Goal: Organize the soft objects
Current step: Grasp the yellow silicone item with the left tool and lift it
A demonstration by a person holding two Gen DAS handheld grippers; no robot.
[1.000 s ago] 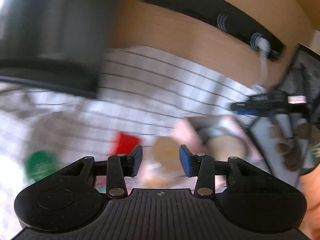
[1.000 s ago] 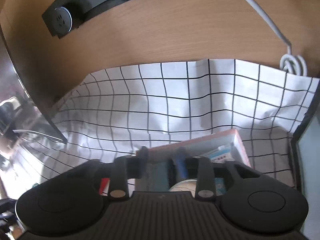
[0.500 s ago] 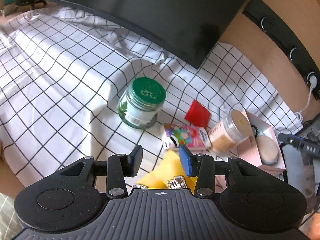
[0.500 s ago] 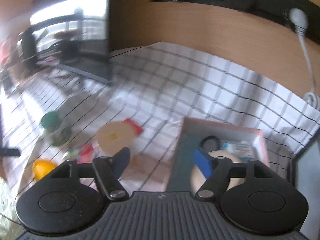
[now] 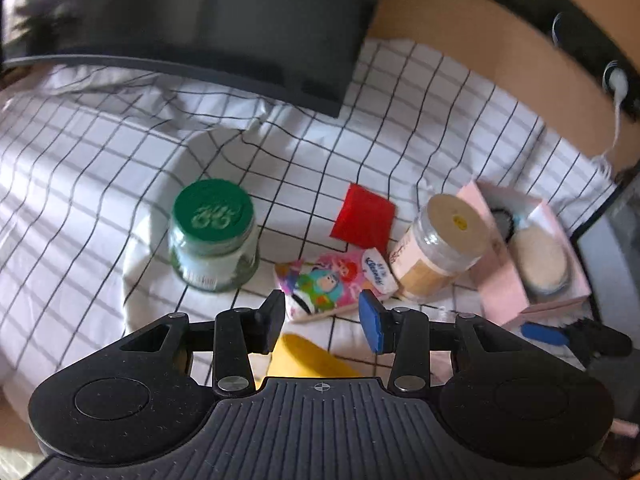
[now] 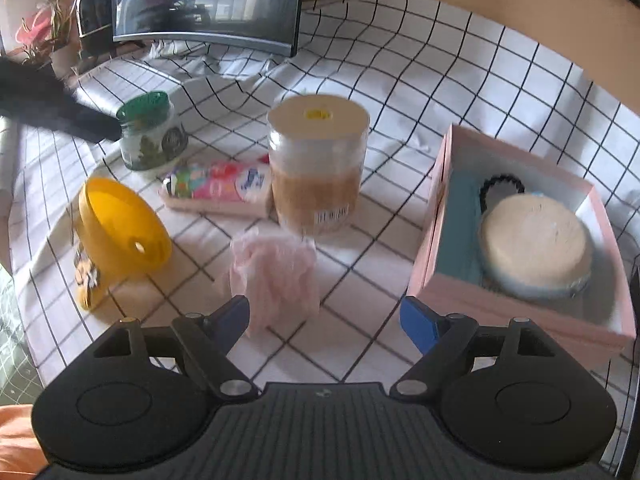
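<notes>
A pink box [image 6: 532, 312] stands at the right and holds a round cream puff [image 6: 534, 240] and a black hair tie [image 6: 502, 186]. It also shows in the left wrist view [image 5: 502, 280]. A crumpled pink soft cloth [image 6: 276, 276] lies just ahead of my right gripper [image 6: 326, 318], which is open and empty. A colourful tissue pack [image 5: 336, 284] lies just ahead of my left gripper [image 5: 322, 316], which is open and empty. The tissue pack also shows in the right wrist view [image 6: 218, 190].
A green-lidded glass jar [image 5: 214, 236], a red square packet [image 5: 364, 216] and a tan-lidded jar [image 6: 318, 164] stand on the checked cloth [image 5: 100, 152]. A yellow cup [image 6: 120, 226] lies on its side at the left. A dark monitor [image 5: 208, 20] stands behind.
Both grippers have swung to look down at the items. The right gripper has pulled back from the pink box and opened wide near the pink cloth. The left has dropped closer to the tissue pack.
</notes>
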